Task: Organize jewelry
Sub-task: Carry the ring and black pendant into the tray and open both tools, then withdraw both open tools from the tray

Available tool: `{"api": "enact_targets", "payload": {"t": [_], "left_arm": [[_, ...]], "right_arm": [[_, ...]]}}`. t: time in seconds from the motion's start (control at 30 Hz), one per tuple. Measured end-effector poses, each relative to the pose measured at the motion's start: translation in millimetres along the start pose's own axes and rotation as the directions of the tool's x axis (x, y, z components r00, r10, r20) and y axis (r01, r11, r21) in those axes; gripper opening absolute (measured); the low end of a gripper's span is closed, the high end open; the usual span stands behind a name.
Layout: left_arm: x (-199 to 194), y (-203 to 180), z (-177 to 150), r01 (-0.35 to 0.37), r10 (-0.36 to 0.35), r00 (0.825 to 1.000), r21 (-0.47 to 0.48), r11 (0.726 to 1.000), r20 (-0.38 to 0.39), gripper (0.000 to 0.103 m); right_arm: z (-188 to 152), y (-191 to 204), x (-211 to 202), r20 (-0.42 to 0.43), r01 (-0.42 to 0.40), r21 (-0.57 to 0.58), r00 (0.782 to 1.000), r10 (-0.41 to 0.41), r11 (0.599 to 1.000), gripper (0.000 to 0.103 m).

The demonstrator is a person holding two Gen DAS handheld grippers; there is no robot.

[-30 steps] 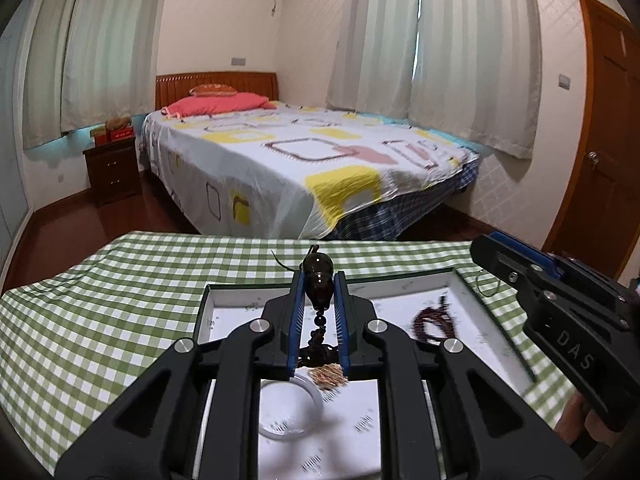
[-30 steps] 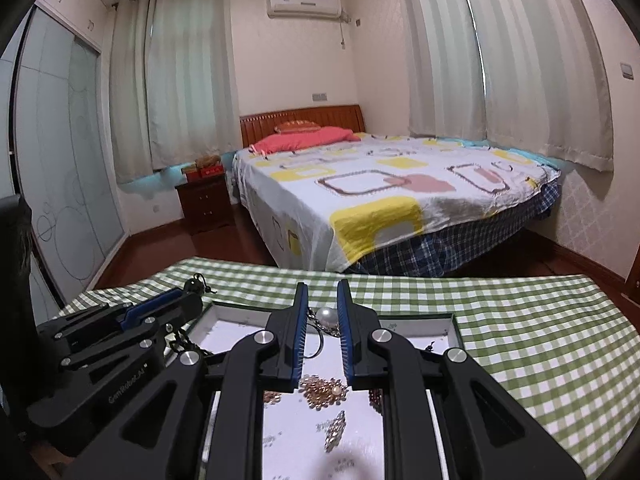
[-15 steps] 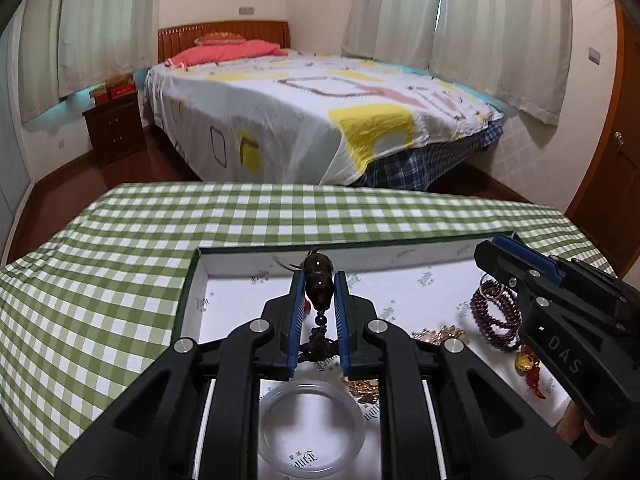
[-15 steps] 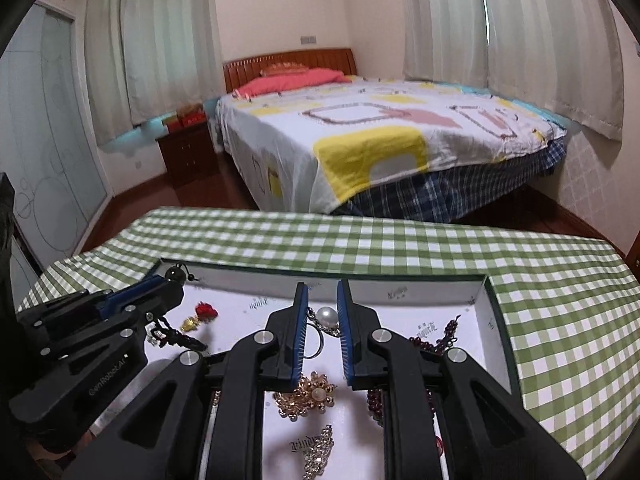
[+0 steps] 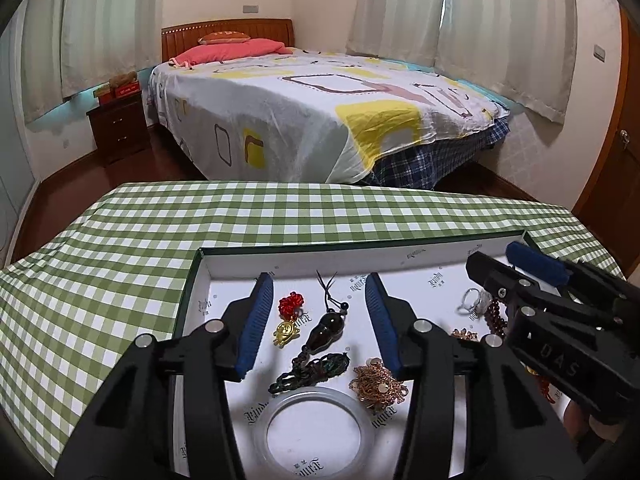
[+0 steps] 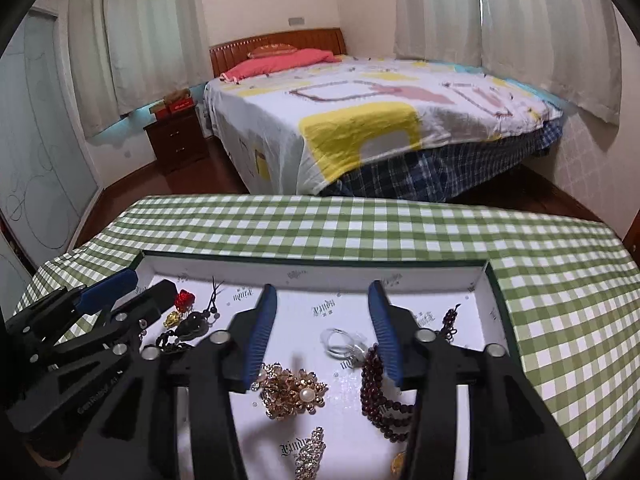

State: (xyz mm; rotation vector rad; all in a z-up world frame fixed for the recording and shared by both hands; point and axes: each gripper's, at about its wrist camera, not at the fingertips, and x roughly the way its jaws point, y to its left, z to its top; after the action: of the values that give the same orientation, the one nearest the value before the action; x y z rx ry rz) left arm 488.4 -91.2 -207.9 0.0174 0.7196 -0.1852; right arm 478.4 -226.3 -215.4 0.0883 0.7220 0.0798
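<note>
The white-lined tray (image 5: 320, 254) sits on the green checked tablecloth. My left gripper (image 5: 320, 312) hangs low over its left part with its jaws opening. A dark gourd pendant (image 5: 326, 330) on a cord lies loose on the tray floor between them, touching neither pad. A gold charm (image 5: 286, 334) and a red knot (image 5: 291, 304) lie beside it. My right gripper (image 6: 322, 320) is over the tray's right part, its jaws opening too. A silver pearl ring (image 6: 340, 342) rests on the floor between them, free of the pads.
A clear bangle (image 5: 316, 428) and a copper chain (image 5: 378, 384) lie near the left gripper. A gold pearl brooch (image 6: 294, 390), dark red bead bracelet (image 6: 376, 384) and rhinestone clip (image 6: 310, 456) lie under the right. A bed stands beyond the table.
Both grippers came down to the tray and then opened. The left let go of the gourd pendant and the right let go of the pearl ring; both pieces now lie on the tray floor.
</note>
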Motion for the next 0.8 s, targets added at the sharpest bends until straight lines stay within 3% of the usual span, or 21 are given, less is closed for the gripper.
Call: {"api": "enact_targets", "payload": {"t": [0.3, 0.5, 0.7, 0.8], "left_arm": [[0.1, -3.7, -0.5, 0.005, -0.005, 1.0, 0.008, 1.0, 0.0, 0.049], [-0.2, -6.0, -0.1, 0.005, -0.005, 1.0, 0.013, 1.0, -0.002, 0.05], [-4.3, -6.3, -0.5, 0.006, -0.006, 1.0, 0.01, 1.0, 0.003, 0.059], [-14.5, -6.3, -4.7, 0.005, -0.005, 1.0, 0.011, 1.0, 0.009, 0.062]], "right_arm": [[0.4, 0.2, -3.9, 0.024, 0.021, -0.006, 0.999, -0.021, 1.0, 0.049], [1.3, 1.0, -3.2, 0.03, 0.028, -0.011, 0.999, -0.028, 1.0, 0.055], [-1.2, -1.6, -8.1, 0.045, 0.031, 0.007, 0.998, -0.031, 0.999, 0.055], [-7.6, -2.5, -18.8, 0.053, 0.035, 0.017, 0.998, -0.036, 0.999, 0.062]]}}
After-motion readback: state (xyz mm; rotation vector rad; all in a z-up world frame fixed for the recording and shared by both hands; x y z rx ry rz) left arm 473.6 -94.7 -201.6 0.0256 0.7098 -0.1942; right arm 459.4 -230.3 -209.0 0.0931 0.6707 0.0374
